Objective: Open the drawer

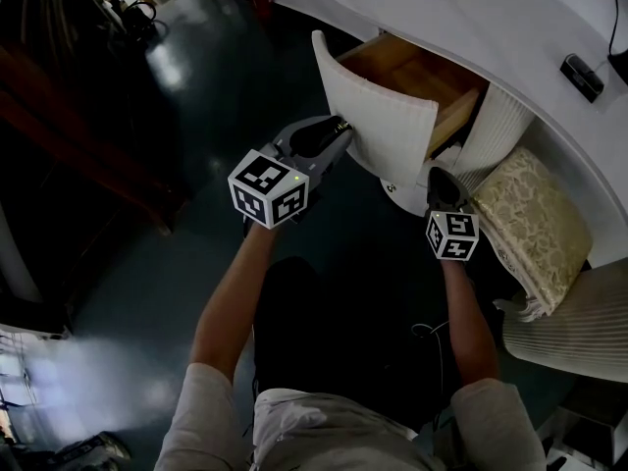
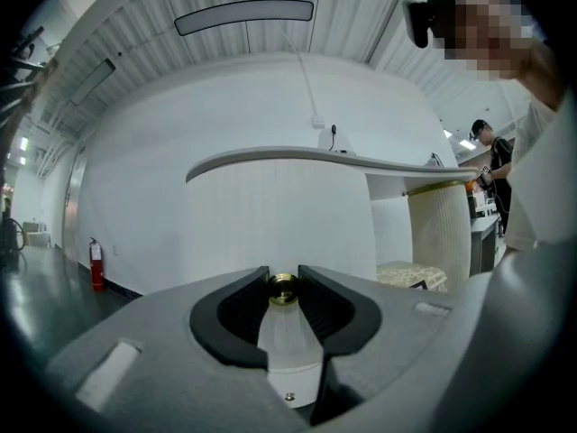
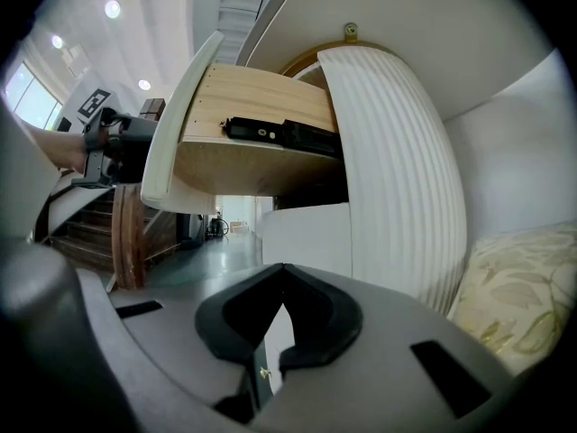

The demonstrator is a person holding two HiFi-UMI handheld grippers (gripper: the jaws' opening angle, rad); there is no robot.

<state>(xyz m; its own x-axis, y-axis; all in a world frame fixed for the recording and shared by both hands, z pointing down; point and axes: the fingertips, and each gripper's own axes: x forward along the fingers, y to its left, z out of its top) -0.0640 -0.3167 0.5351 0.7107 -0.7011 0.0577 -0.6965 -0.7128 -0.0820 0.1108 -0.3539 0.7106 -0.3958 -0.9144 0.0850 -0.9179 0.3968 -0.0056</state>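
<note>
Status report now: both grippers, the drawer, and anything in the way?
Left gripper shut on knob. Right gripper shut, empty. Drawer stands well out. Cushion to its right, not blocking.

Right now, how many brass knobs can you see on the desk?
2. One brass knob is gripped in the left gripper on the open drawer's front; the second knob sits above the ribbed panel beside that drawer. Others may be hidden.

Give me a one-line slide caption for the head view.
Left gripper holds the open drawer by its brass knob; right gripper hangs shut beside the cushioned stool.
</note>
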